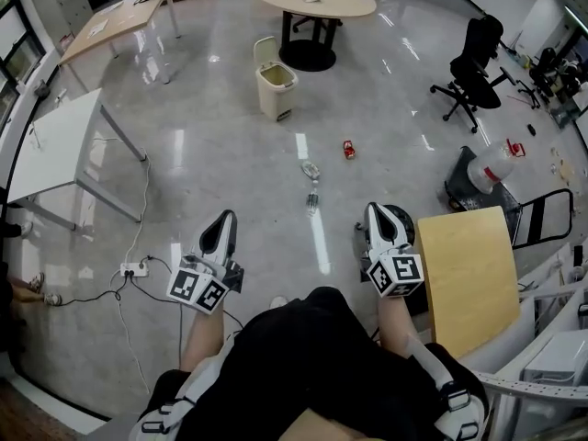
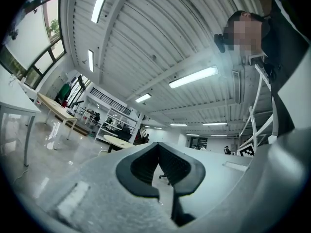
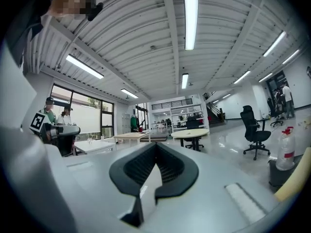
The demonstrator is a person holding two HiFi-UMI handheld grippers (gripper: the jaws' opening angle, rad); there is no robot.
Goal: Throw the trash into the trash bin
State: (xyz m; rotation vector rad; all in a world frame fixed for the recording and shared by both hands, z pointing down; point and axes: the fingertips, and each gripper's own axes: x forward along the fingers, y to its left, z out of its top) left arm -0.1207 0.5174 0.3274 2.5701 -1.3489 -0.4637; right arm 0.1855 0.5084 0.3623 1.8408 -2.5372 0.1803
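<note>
Head view: left gripper (image 1: 223, 219) and right gripper (image 1: 378, 211) both pinched closed, empty; cream plastic trash bin (image 1: 276, 91) well ahead.

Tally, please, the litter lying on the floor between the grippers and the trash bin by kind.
Red can: 1
Clear plastic pieces, likely crushed bottles: 2
Total: 3

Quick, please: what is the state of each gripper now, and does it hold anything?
Left gripper: closed, holding nothing.
Right gripper: closed, holding nothing.
</note>
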